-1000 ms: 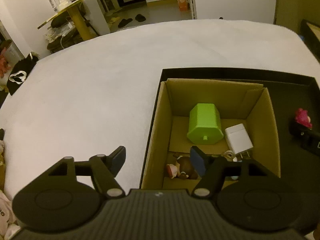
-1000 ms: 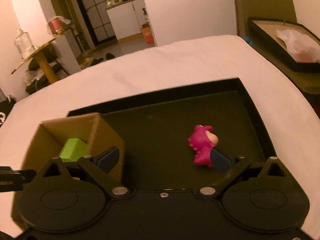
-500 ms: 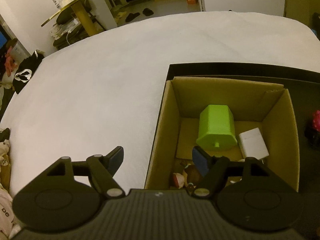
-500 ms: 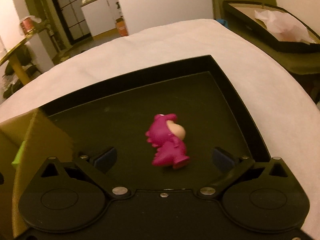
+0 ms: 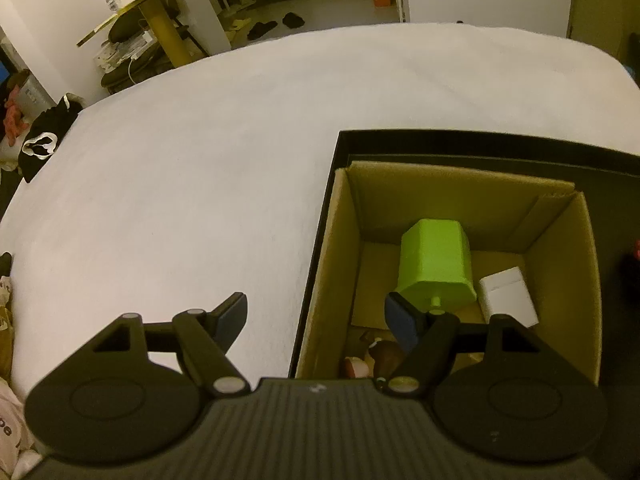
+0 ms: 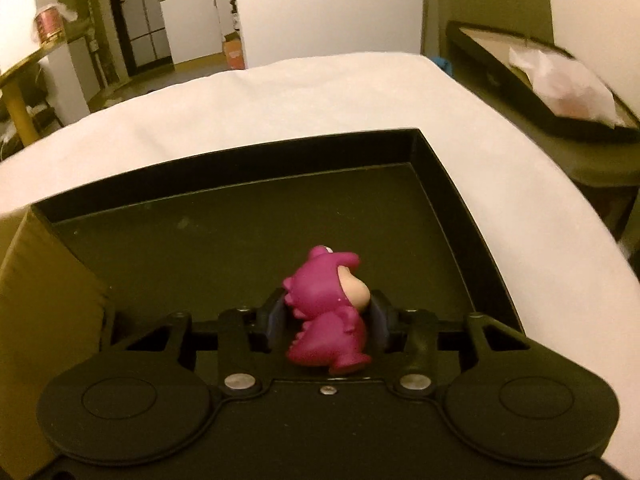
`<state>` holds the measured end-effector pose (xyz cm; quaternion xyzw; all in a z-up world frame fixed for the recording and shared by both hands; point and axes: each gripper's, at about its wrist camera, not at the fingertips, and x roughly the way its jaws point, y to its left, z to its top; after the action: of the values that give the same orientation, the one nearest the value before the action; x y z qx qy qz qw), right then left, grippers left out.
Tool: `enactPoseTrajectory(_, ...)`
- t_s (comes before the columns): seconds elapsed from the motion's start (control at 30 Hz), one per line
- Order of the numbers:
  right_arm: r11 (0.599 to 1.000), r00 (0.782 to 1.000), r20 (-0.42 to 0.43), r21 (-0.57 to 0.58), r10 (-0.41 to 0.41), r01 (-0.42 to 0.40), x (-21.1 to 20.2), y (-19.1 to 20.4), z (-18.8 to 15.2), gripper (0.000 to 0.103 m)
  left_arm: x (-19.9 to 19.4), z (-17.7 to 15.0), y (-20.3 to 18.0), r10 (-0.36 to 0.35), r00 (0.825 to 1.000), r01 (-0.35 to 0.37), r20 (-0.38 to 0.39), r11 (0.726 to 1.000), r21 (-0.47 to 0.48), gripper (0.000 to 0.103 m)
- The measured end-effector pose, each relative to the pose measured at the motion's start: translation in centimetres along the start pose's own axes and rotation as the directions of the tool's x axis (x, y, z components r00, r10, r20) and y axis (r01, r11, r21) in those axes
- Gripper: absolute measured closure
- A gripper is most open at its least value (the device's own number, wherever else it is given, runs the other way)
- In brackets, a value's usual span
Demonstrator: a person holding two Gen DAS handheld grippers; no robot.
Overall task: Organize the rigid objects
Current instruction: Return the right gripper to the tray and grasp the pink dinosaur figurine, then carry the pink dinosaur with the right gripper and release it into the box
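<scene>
A pink toy figure (image 6: 328, 308) stands in the black tray (image 6: 240, 216). My right gripper (image 6: 328, 318) is closing on it, and both pads press its sides. In the left wrist view a cardboard box (image 5: 460, 184) sits in the tray's left end. It holds a green hexagonal block (image 5: 436, 264), a white charger (image 5: 506, 296) and a brown toy (image 5: 380, 356), partly hidden by my finger. My left gripper (image 5: 316, 314) hangs open over the box's left wall, one finger outside and one above the inside, with nothing between the pads.
The tray lies on a wide white padded surface (image 5: 200, 160). The cardboard box's side (image 6: 40, 300) rises left of my right gripper. A second dark tray with white paper (image 6: 552, 80) stands off to the right. A round gold table (image 5: 152, 12) is beyond the far edge.
My right gripper's jaws, wide apart on either side of the pink figure half a second ago, have come together onto it. The left gripper has barely shifted and stays open.
</scene>
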<state>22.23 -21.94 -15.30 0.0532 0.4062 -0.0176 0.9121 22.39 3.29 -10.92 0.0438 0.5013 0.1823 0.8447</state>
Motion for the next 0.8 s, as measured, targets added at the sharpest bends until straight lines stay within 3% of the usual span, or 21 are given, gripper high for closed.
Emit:
enactPoseTrajectory(0.13, 1.0, 1.0, 0.011, 0.004, -0.009, 0.009, -1.3, -0.1, 0.2, 0.06, -0.9, -0.4, 0.3, -0.002, 1.0, 0.002, 0.016, 1.0, 0.007, 0.029)
enactPoseTrajectory(0.8, 0.99, 0.987, 0.082, -0.024, 0.139, -0.137, -7.9, 1.1, 2.1, 0.06, -4.6, -2.8, 2.8, -0.073, 0.997, 0.074, 0.032, 0.996, -0.042, 0.029)
